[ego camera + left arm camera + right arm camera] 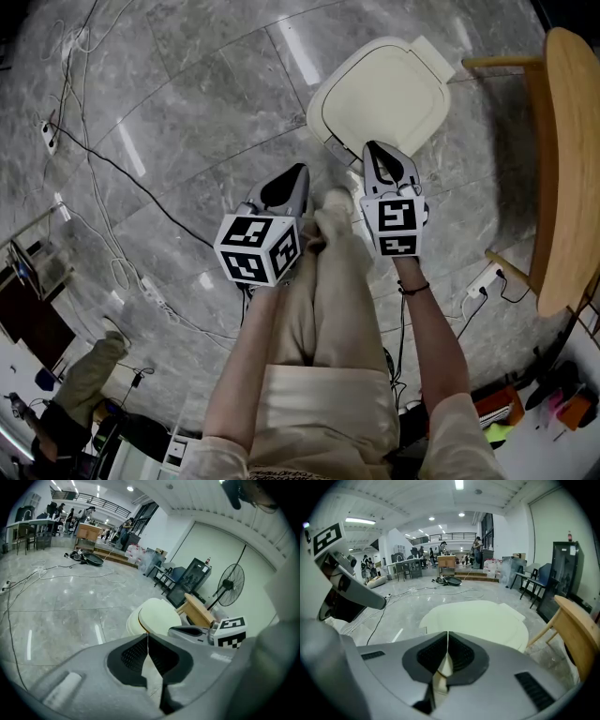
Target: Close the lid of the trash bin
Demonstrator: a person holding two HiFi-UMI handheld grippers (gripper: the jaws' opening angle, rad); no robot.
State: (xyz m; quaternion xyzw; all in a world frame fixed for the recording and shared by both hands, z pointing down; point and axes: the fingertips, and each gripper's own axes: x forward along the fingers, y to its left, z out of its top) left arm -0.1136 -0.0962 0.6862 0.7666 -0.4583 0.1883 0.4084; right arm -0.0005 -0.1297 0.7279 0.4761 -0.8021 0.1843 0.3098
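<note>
head view: one cream trash bin [380,98] stands on the floor, lid lying flat on top, just ahead of two grippers, the left gripper [296,173] and the right gripper [377,150] (one wooden table [562,159] stands beside the bin)
left gripper view: jaws pressed together, empty
right gripper view: jaws together too, empty, the bin just beyond them

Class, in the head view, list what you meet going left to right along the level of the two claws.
Black floor cable → left claw → right claw → wooden table. The trash bin sits farther up and overlaps the right claw sideways, so it is left out.
</note>
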